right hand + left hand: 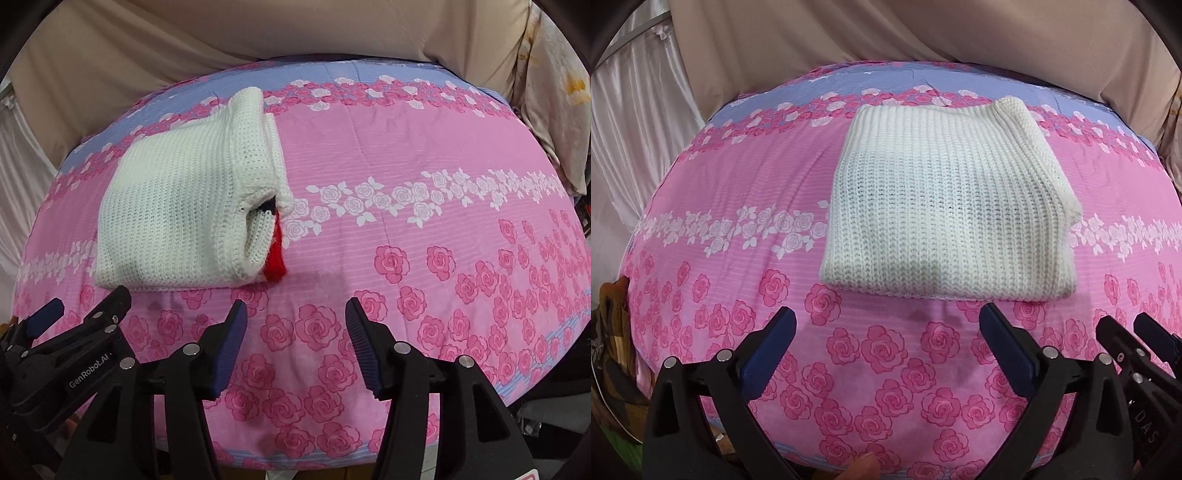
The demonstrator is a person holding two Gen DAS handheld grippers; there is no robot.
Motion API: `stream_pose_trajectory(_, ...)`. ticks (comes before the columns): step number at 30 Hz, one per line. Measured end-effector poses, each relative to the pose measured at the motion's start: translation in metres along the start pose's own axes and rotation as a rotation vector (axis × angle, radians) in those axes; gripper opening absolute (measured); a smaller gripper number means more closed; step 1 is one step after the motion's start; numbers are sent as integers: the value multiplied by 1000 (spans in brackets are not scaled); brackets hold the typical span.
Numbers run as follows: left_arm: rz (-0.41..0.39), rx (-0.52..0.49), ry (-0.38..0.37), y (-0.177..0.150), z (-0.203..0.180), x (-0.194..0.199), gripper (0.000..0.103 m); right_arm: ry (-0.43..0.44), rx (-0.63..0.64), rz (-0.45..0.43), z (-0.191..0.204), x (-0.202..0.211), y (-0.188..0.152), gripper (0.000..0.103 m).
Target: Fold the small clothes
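Observation:
A folded white knit garment [942,206] lies flat on the pink rose-print bedsheet [738,192], just beyond my left gripper [888,317], which stands wide open with nothing between its fingers. In the right wrist view the same garment [177,214] lies at the left, with a red and black knit part [275,254] poking out of its right fold. My right gripper [295,310] is open over bare sheet to the right of the garment's near edge and holds nothing. Each gripper also shows in the other's view, the right gripper [1123,325] at lower right and the left gripper [88,299] at lower left.
Beige cloth [849,29] hangs behind the bed's far edge. Pale satin curtain [635,110] hangs at the left. A cream patterned pillow or cloth [554,92] sits at the far right. The sheet [424,240] to the right of the garment is bare. Brown clutter [609,350] lies off the bed's left side.

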State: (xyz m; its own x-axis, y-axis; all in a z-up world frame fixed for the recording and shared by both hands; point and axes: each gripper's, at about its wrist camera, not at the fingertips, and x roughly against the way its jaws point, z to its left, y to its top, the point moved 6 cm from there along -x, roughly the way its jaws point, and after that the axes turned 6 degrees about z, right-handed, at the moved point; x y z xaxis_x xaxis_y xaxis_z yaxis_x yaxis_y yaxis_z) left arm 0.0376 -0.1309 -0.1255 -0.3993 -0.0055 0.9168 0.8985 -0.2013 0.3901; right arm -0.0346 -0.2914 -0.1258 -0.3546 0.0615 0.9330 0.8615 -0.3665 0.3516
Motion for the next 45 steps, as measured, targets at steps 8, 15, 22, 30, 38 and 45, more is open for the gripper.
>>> stream_pose_trajectory(8, -11, 12, -4, -4, 0, 6, 97, 6, 41, -24, 10, 7, -1, 55)
stream_pose_trajectory(15, -31, 14, 12, -4, 1, 12, 97, 9, 57, -36, 16, 11, -1, 55)
stream_pose_trajectory(22, -44, 17, 31, -3, 4, 16, 97, 8, 63, -48, 19, 14, 0, 55)
stream_pose_trajectory(30, -51, 16, 40, -2, 4, 19, 97, 9, 60, -60, 19, 17, 1, 55)
stream_pose_trajectory(38, -52, 16, 47, -1, 3, 19, 98, 6, 65, -59, 20, 17, 1, 55)
stream_pose_trajectory(45, -51, 24, 37, -1, 4, 18, 98, 3, 69, -59, 20, 17, 1, 55)
